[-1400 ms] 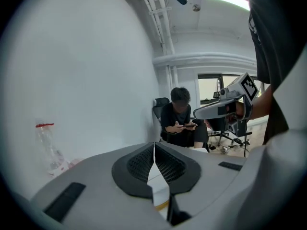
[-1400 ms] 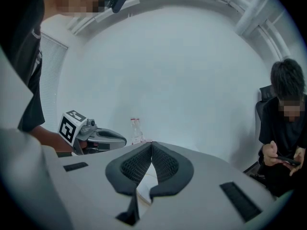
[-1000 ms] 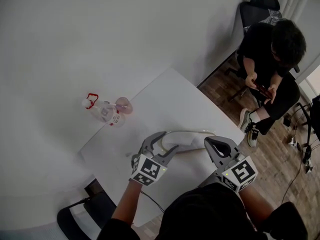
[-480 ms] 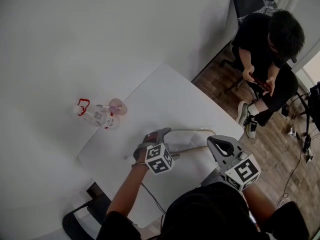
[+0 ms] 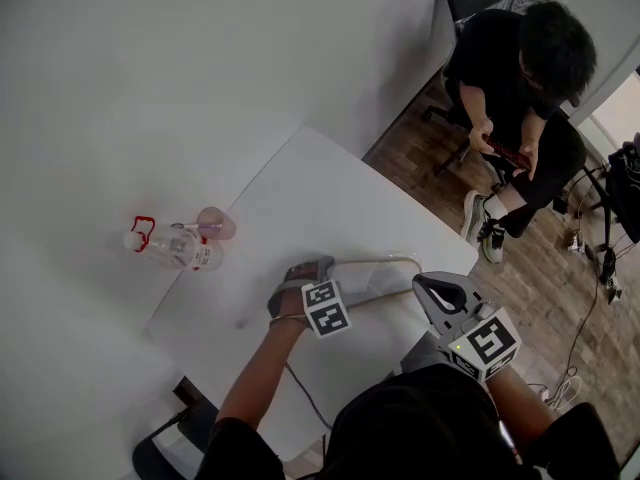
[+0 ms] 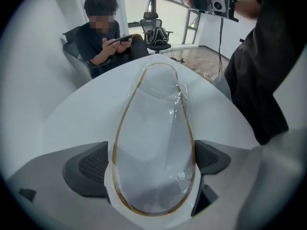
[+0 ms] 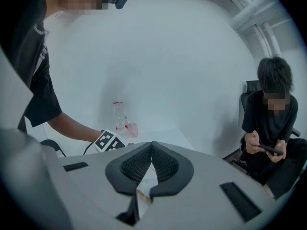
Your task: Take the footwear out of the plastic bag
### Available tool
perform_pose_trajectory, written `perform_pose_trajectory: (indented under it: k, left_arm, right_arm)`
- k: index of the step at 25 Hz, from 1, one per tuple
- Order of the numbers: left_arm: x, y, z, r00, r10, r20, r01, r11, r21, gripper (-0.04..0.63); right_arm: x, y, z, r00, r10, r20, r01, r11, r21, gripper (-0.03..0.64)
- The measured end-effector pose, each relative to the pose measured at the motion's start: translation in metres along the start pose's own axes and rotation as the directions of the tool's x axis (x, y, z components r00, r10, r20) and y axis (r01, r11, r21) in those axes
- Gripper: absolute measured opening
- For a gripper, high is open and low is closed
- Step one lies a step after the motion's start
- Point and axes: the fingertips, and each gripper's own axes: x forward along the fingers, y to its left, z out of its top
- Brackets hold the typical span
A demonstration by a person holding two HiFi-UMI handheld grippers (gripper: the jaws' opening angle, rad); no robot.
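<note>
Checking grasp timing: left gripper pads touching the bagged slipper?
Cannot tell. Left gripper view: the left gripper, jaws just opened wide, straddles the bagged slipper; plastic covers the inner edges of both pads.

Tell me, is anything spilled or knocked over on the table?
No, nothing stands out. The slipper lies flat in its plastic bag, and the bottle stands upright beside the pink cup near the table's edge.

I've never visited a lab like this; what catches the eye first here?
A white slipper in a clear plastic bag lies on the white table. The left hand-held gripper, its jaws just opening wide, straddles it. A person sits beyond, looking at a phone.
</note>
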Motion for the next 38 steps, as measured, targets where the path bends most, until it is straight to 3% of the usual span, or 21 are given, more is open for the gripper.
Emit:
perform_pose_trajectory:
  k: [15, 27, 38]
  left_arm:
    - [0.010, -0.001, -0.002, 0.996, -0.086, -0.036, 0.086, 0.996, -0.024, 0.534]
    - [0.001, 0.000, 0.001, 1.000, 0.003, 0.015, -0.003, 1.000, 0.016, 0.534]
    - [-0.035, 0.005, -0.005, 0.988, 0.102, 0.117, -0.098, 0.994, -0.037, 0.532]
  right_arm:
    - [0.005, -0.006, -0.004, 0.999, 0.022, -0.026, -0.022, 1.000, -0.003, 0.017]
    - [0.002, -0.014, -0.006, 0.999, 0.012, -0.035, -0.011, 1.000, 0.017, 0.017]
    - [-0.007, -0.048, -0.003, 0.999, -0.027, -0.039, 0.028, 0.999, 0.024, 0.017]
